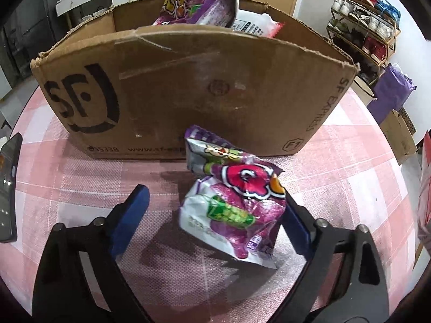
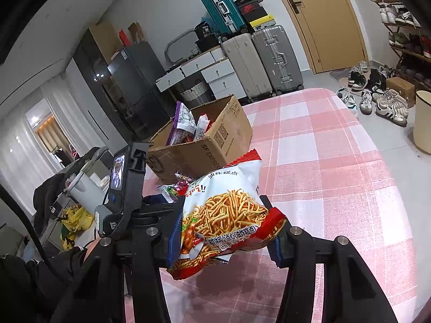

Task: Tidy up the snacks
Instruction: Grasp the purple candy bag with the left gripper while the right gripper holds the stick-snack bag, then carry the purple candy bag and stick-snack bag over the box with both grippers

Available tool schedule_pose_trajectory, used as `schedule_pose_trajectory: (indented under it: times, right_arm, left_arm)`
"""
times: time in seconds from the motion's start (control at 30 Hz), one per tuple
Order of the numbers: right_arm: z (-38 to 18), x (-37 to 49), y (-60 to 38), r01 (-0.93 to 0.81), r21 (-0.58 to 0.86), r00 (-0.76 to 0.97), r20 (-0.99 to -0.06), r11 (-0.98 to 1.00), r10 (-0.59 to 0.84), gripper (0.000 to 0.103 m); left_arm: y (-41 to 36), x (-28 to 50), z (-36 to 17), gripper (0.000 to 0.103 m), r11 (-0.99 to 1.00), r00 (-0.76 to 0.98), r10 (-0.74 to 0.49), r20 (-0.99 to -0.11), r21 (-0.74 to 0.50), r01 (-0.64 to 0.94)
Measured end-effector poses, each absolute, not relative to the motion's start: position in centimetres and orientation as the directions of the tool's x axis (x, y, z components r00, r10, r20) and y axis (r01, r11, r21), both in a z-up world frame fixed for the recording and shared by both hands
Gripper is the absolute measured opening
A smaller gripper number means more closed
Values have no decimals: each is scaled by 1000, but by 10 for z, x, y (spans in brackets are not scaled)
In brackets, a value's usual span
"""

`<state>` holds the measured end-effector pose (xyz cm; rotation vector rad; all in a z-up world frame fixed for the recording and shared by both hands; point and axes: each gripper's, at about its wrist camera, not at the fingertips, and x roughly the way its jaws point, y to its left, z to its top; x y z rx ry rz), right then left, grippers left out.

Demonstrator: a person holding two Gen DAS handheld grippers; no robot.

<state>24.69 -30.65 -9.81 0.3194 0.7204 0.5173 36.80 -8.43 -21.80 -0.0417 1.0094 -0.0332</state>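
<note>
Left gripper (image 1: 215, 215): jaws spread wide around the purple snack bag (image 1: 234, 202); right blue pad against the bag's edge, left pad well apart from it, so no grip established. Bag located on the pink checked tablecloth (image 1: 336, 167), just in front of the cardboard box (image 1: 188, 86), crumpled and partly raised. Right gripper (image 2: 226, 231): jaws pinching the fried-noodle snack bag (image 2: 226, 215), held above the cloth, near the box (image 2: 215, 145). Probable faults: closing on the purple bag off-centre likely to push it sideways or catch only a thin film corner, with slip on lifting; excess squeeze likely to crush contents in either bag; tall front wall of the box likely to snag a low-carried bag; packets already protruding above the rim (image 1: 199, 2) likely to block or be knocked out on insertion. Left wrist view only: pad-to-bag contact, box front with printed logo, phone-like device (image 1: 8, 188) at the table edge. Right wrist view only: box interior with several packets (image 2: 186, 123), noodle bag grip, left gripper's body (image 2: 129, 188) beside the box.
</note>
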Motion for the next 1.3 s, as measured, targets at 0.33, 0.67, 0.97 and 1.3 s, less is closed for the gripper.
schedule_pose_trajectory:
  times: [0.33, 0.67, 0.97, 1.3]
  right_arm:
    - [-95, 242, -308, -335, 447, 644, -534, 829, 548, 51]
    - [-96, 243, -305, -333, 450, 638, -539, 829, 549, 51]
    - [-91, 241, -302, -340, 443, 643, -535, 830, 548, 51]
    - [-90, 241, -301, -341, 441, 639, -539, 830, 549, 51]
  left_arm:
    - [-98, 390, -211, 53, 999, 533, -39, -845, -13, 52]
    - [-99, 379, -208, 44, 993, 552, -71, -831, -4, 121]
    - [-106, 373, -202, 43, 992, 551, -78, -831, -8, 129]
    - [-82, 336, -177, 43, 989, 569, -115, -814, -39, 145]
